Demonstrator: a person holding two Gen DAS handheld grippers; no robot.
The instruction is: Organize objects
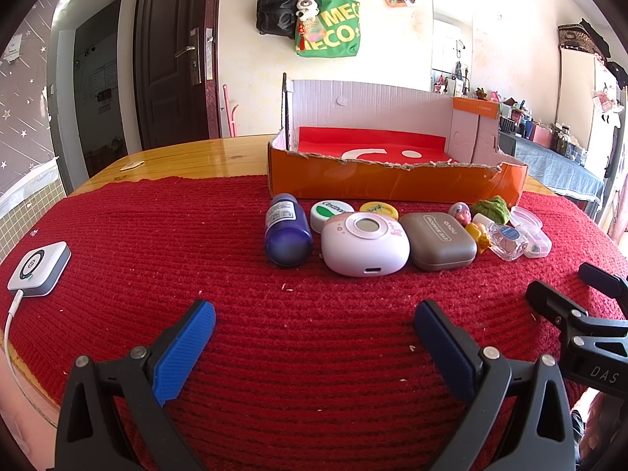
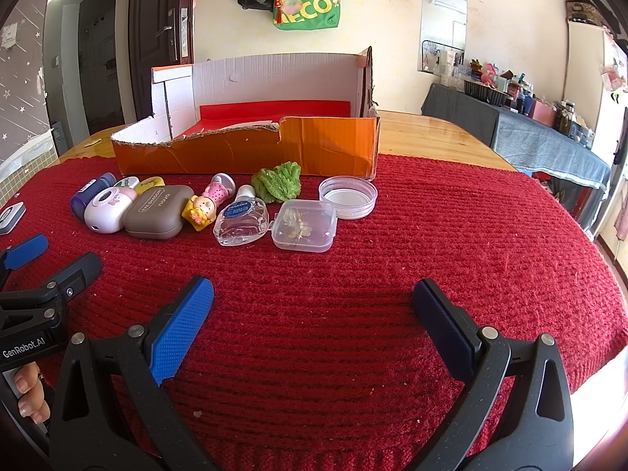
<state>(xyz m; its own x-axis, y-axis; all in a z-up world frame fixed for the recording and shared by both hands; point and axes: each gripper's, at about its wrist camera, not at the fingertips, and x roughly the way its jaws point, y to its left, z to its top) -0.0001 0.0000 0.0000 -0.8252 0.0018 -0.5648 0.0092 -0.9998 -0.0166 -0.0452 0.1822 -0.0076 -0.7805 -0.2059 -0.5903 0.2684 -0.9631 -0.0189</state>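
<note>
A row of small objects lies on the red knitted cloth (image 1: 196, 243) in front of a torn orange cardboard box (image 1: 392, 182) (image 2: 251, 153). From the left there is a blue bottle (image 1: 288, 231) (image 2: 92, 192) on its side. After it come two round tins (image 1: 327, 214), a pink-white round device (image 1: 365, 243) (image 2: 108, 210) and a grey-brown case (image 1: 439, 241) (image 2: 159, 212). Further right are a doll figure (image 2: 202, 208), a clear flask (image 2: 241, 223), a clear plastic box (image 2: 306, 225), a clear lid (image 2: 347, 196) and a green lump (image 2: 278, 180). My left gripper (image 1: 314, 310) (image 2: 68, 249) and right gripper (image 2: 314, 284) (image 1: 557, 276) hover open above the cloth, short of the row, holding nothing.
A white device on a cable (image 1: 39, 265) lies at the cloth's left edge. The wooden table (image 1: 188, 157) shows beyond the cloth. A cluttered second table with a dark cover (image 2: 549, 141) stands at the right. Bags (image 1: 325, 23) hang on the far wall beside a dark door (image 1: 172, 51).
</note>
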